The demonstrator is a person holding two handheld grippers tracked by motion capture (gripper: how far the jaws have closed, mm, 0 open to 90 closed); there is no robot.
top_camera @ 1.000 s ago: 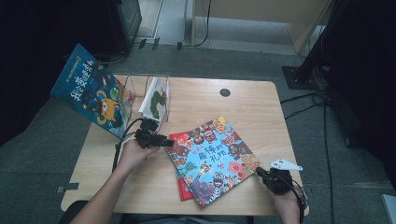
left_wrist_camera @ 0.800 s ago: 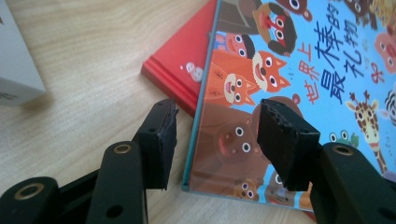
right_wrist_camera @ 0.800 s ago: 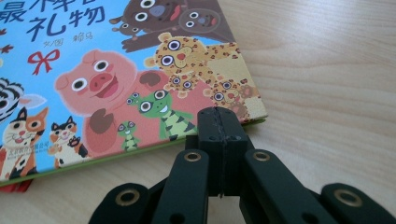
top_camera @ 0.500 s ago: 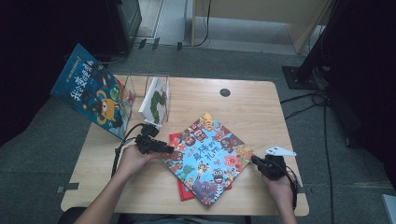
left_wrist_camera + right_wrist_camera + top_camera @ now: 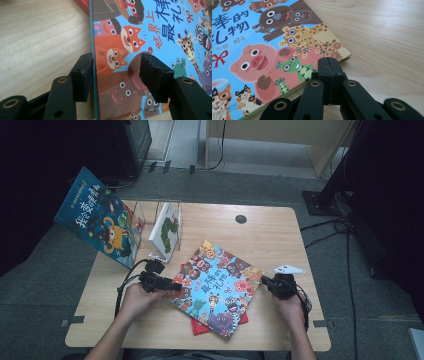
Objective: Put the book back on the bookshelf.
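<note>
A colourful animal picture book (image 5: 215, 287) lies at an angle on the wooden table (image 5: 280, 235), on top of a red book (image 5: 200, 326). My left gripper (image 5: 172, 285) is at the picture book's left edge. In the left gripper view it (image 5: 115, 72) is open, one jaw outside the edge and the other over the cover (image 5: 160, 37). My right gripper (image 5: 264, 281) is at the book's right corner. In the right gripper view it (image 5: 329, 65) is shut with nothing between the jaws, its tips against the edge of the book (image 5: 262, 50).
A clear stand at the back left holds a white book (image 5: 166, 230). A large blue book (image 5: 100, 217) leans out over the table's left edge. A small black disc (image 5: 241, 219) sits near the far edge. Bare wood lies to the right of the picture book.
The picture book has turned and slid left across the red book. My right gripper has moved forward and left with the book's right corner. My left gripper has stayed nearly still.
</note>
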